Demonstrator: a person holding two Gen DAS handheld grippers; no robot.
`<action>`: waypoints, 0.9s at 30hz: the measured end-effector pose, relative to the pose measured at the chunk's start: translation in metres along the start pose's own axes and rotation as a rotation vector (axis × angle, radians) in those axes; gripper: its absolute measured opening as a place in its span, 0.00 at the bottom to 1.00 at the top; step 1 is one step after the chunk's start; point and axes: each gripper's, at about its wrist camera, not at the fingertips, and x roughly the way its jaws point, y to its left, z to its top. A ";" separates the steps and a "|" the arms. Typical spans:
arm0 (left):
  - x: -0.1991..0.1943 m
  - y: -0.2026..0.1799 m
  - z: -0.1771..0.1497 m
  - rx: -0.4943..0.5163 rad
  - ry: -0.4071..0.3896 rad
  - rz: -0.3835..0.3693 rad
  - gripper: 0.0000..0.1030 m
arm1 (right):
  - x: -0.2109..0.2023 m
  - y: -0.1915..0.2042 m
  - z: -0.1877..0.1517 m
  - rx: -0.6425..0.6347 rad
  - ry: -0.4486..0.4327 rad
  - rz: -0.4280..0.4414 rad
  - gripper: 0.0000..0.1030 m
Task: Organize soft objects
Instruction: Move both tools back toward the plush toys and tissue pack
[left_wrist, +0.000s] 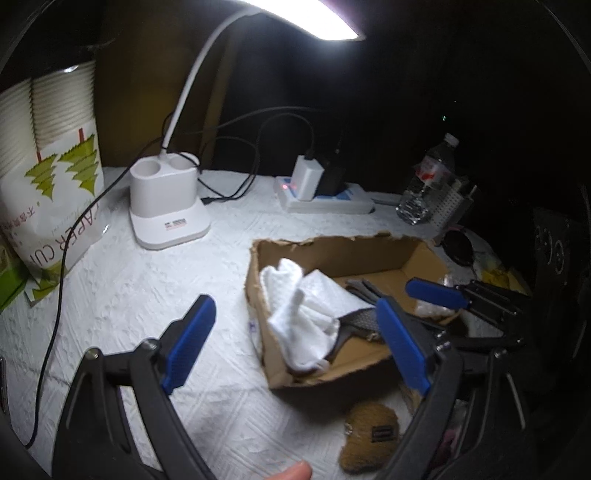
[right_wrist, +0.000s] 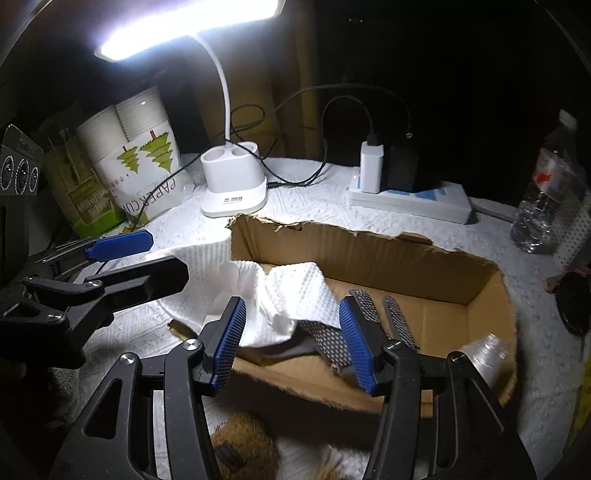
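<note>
Both grippers hang over a torn cardboard box (right_wrist: 373, 258) on the white-covered tabletop (left_wrist: 147, 302), each released with nothing between its blue pads. Left gripper (left_wrist: 295, 343) fills the bottom of the left wrist view, jaws spread wide; the white towel (left_wrist: 306, 314) lies just beyond it at centre, inside the box's left end, draped partly over a grey dotted glove (left_wrist: 360, 317). Right gripper (right_wrist: 291, 343) sits at lower centre of its own view, jaws apart; the towel (right_wrist: 280, 299) and glove (right_wrist: 332, 343) lie just past its tips, the towel spilling over the box's left wall. 1 brown plush toy (left_wrist: 369, 439) rests on the tabletop outside the box, at the bottom of the frame. A lit desk lamp (right_wrist: 232, 177) stands behind the box.
</note>
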 end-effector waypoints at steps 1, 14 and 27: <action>-0.002 -0.004 -0.002 0.006 -0.002 -0.001 0.87 | -0.006 -0.001 -0.002 0.002 -0.007 -0.003 0.54; -0.027 -0.052 -0.021 0.082 -0.016 -0.011 0.87 | -0.061 -0.014 -0.031 0.040 -0.070 -0.044 0.55; -0.039 -0.086 -0.043 0.115 -0.010 -0.047 0.87 | -0.103 -0.038 -0.070 0.101 -0.107 -0.101 0.55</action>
